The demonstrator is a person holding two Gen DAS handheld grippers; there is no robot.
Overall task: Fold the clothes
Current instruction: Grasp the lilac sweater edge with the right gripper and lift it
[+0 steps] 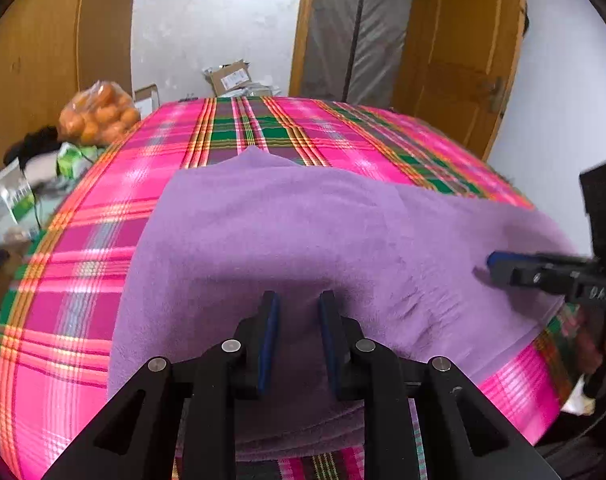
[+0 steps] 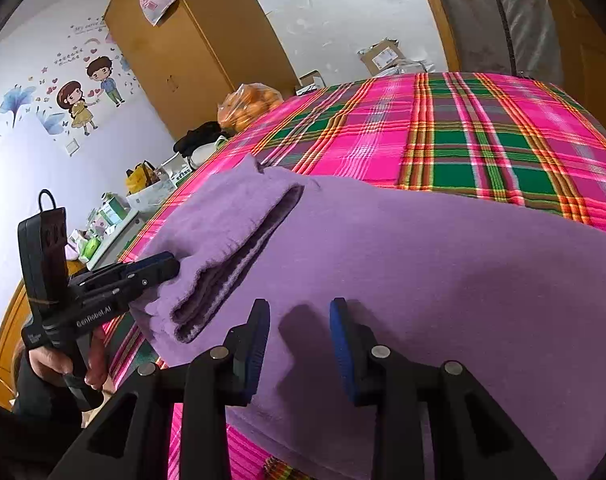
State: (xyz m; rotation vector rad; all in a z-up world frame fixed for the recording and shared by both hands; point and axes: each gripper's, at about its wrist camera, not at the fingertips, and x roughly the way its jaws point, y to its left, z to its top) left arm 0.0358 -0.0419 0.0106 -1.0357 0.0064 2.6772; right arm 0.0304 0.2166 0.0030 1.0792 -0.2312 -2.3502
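The purple garment [image 2: 403, 264] lies spread across the pink plaid bed cover [image 2: 483, 136], its long run going side to side in front of both tools, and one end is already doubled over into a thick layered flap [image 2: 227, 236] on the left. That flap is what matters here: the left gripper [image 2: 171, 266] sits right at its near edge, tips touching the cloth, though from the right wrist view I cannot tell whether anything is pinched. In its own view the left gripper [image 1: 299, 300] shows a clear gap between the blue pads, jaws parted over flat fabric. The right gripper [image 2: 301, 312] hangs spread as well, nothing held, above the broad single layer. So the left hand is nearer the folded end, the right nearer the loose end; my guess is the next fold runs across that long axis
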